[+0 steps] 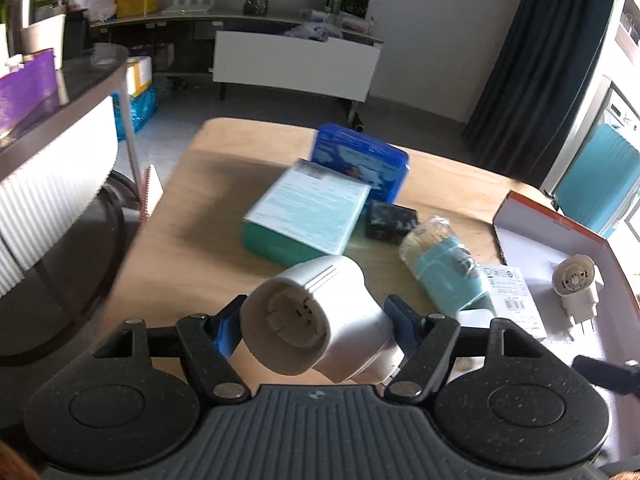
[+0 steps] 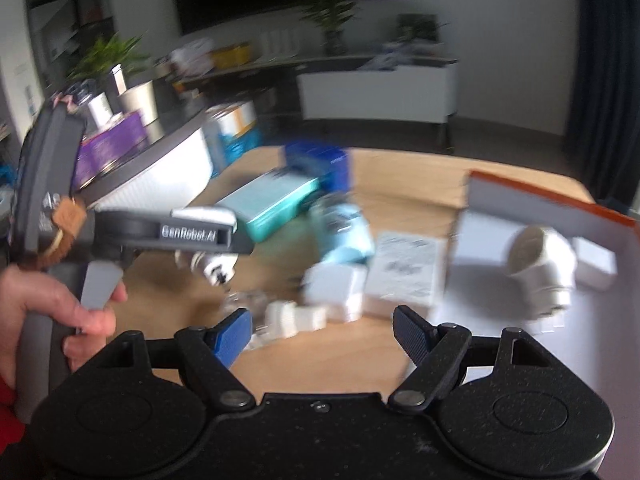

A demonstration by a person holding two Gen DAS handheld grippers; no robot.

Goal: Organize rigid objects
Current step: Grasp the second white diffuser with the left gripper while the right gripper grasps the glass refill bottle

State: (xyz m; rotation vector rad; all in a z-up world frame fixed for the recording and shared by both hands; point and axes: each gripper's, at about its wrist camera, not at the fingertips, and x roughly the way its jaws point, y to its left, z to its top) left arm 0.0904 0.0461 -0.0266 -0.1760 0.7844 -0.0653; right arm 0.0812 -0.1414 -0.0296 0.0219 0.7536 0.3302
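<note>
My left gripper (image 1: 316,322) is shut on a white plug-in lamp socket (image 1: 316,316) and holds it above the wooden table (image 1: 192,216). A second white socket (image 1: 576,284) lies in the orange-edged box lid (image 1: 560,224) at the right; it also shows in the right wrist view (image 2: 540,260). My right gripper (image 2: 322,330) is open and empty above the table's near side, over small white adapters (image 2: 296,318). The left gripper with its socket shows in the right wrist view (image 2: 212,268) at the left. The right wrist view is blurred.
On the table lie a teal box (image 1: 308,212), a blue pack (image 1: 360,160), a small black box (image 1: 390,220), a light-blue wrapped bundle (image 1: 444,272) and a white labelled box (image 1: 512,296). A dark counter (image 1: 60,120) stands at the left.
</note>
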